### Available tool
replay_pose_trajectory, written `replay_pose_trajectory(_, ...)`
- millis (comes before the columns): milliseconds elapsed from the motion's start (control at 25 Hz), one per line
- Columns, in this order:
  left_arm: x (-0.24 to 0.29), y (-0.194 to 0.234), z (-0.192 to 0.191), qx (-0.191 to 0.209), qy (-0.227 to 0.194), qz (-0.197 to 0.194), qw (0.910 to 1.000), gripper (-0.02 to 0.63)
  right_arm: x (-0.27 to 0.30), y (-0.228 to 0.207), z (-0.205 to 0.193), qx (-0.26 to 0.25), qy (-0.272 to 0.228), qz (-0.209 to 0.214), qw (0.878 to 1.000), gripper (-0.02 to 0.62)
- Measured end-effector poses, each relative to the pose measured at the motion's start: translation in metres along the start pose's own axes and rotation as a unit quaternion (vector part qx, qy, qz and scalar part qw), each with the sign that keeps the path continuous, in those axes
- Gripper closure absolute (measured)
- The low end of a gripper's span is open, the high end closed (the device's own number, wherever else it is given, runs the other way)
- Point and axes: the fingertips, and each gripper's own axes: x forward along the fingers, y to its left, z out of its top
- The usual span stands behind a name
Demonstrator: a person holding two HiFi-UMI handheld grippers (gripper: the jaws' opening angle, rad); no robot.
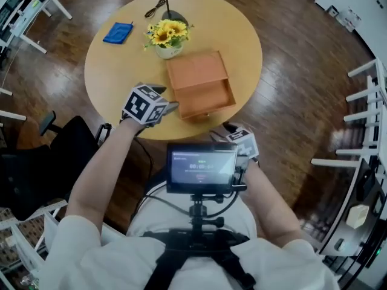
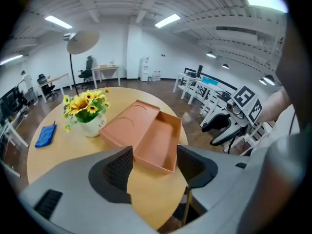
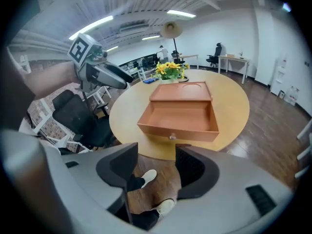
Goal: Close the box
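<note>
Box (image 1: 199, 85) lies open, orange, lid flat behind its tray.

The box (image 1: 201, 88) lies on the table (image 1: 242, 38), by its near edge. A flowerpot (image 1: 168, 49) stands just behind the box's far left corner. A cloth (image 1: 118, 33) lies left of the pot, and a lamp base (image 1: 175, 16) stands behind it.

Open-plan office: a white desk (image 2: 105, 71) and a black swivel chair (image 2: 88, 68) stand by the far wall under long ceiling strip lights (image 2: 168, 20). A round wooden meeting table (image 1: 109, 71) sits on a dark plank floor (image 1: 290, 101) beside a floor lamp (image 2: 83, 42), with rows of white workstations (image 2: 204, 83) off to one side.
</note>
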Motion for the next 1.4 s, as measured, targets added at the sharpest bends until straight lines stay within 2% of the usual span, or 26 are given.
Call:
replay_pose_trajectory(200, 0.050, 0.044, 0.020, 0.061, 0.043, -0.069, 0.9948, 0.319, 0.003, -0.094, -0.031, 0.031, -0.011, -0.024, 0.999, 0.344)
replay_pose_trajectory(400, 0.100, 0.059, 0.026, 0.106, 0.090, -0.127, 0.9821, 0.319, 0.006, -0.160, -0.053, 0.057, -0.018, -0.046, 0.997, 0.344)
replay_pose_trajectory(520, 0.119, 0.062, 0.023, 0.133, 0.123, -0.137, 0.9739, 0.319, 0.011, -0.166, -0.059, 0.063, -0.015, -0.057, 0.996, 0.344)
replay_pose_trajectory(640, 0.134, 0.057, 0.012, 0.168, 0.176, -0.161, 0.9564, 0.319, 0.019, -0.171, -0.060, 0.070, -0.017, -0.070, 0.995, 0.344)
replay_pose_trajectory(720, 0.139, 0.053, 0.004, 0.194, 0.202, -0.166, 0.9455, 0.347, 0.021, -0.171, -0.057, 0.074, -0.023, -0.074, 0.994, 0.344)
replay_pose_trajectory(760, 0.140, 0.053, 0.003, 0.204, 0.209, -0.165, 0.9419, 0.391, 0.024, -0.171, -0.060, 0.078, -0.020, -0.074, 0.994, 0.344)
replay_pose_trajectory(800, 0.140, 0.053, 0.003, 0.211, 0.214, -0.164, 0.9397, 0.403, 0.027, -0.171, -0.064, 0.081, -0.014, -0.072, 0.994, 0.344)
replay_pose_trajectory(1080, 0.140, 0.047, 0.005, 0.217, 0.230, -0.163, 0.9346, 0.430, 0.037, -0.168, -0.071, 0.086, -0.003, -0.060, 0.994, 0.365)
replay_pose_trajectory(1400, 0.145, 0.042, 0.008, 0.217, 0.245, -0.160, 0.9313, 0.432, 0.045, -0.170, -0.053, 0.050, 0.005, -0.058, 0.997, 0.410)
